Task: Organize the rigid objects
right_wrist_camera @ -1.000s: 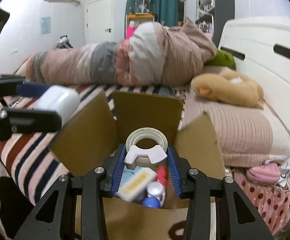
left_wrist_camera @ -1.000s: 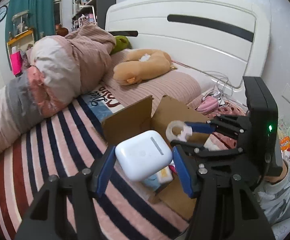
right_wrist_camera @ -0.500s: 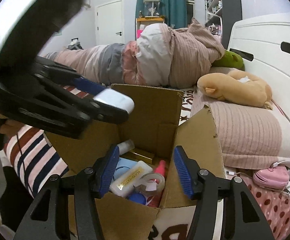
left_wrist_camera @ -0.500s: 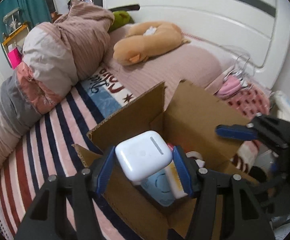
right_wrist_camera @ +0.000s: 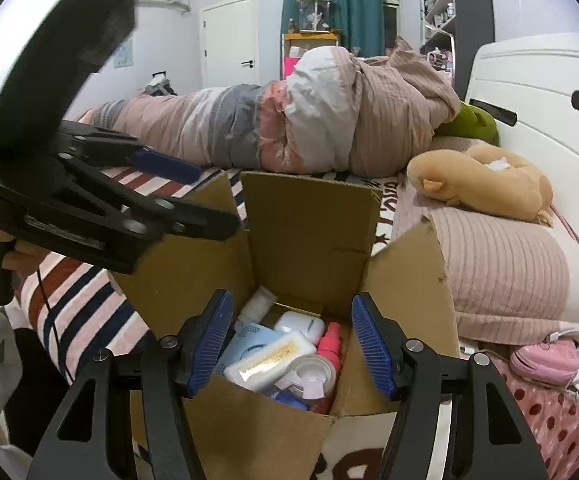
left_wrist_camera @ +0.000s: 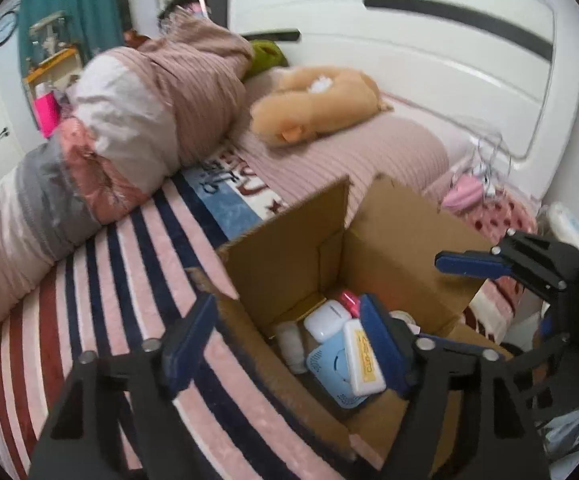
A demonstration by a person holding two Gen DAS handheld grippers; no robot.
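Observation:
An open cardboard box (left_wrist_camera: 393, 240) (right_wrist_camera: 309, 224) sits on the bed. Inside lie a white earbud case (left_wrist_camera: 327, 320) (right_wrist_camera: 300, 325), a light blue device (left_wrist_camera: 331, 372), a white bar with a yellow label (left_wrist_camera: 363, 358) (right_wrist_camera: 269, 362), a pink bottle (right_wrist_camera: 329, 342), a white bottle (left_wrist_camera: 291, 344) and a tape roll (right_wrist_camera: 313, 370). My left gripper (left_wrist_camera: 285, 344) is open and empty above the box's near-left edge. My right gripper (right_wrist_camera: 291, 344) is open and empty above the box's front.
A striped blanket (left_wrist_camera: 101, 276) covers the bed. A rolled quilt (left_wrist_camera: 101, 148) lies at the back left. A tan plush toy (left_wrist_camera: 313, 108) rests on a pink pillow (left_wrist_camera: 369, 152) before the white headboard (left_wrist_camera: 409, 40). A pink pouch (right_wrist_camera: 545, 360) lies at right.
My left gripper opened and the white earbud case dropped into the box. Earlier my right gripper let go of the tape roll into the box and drew back.

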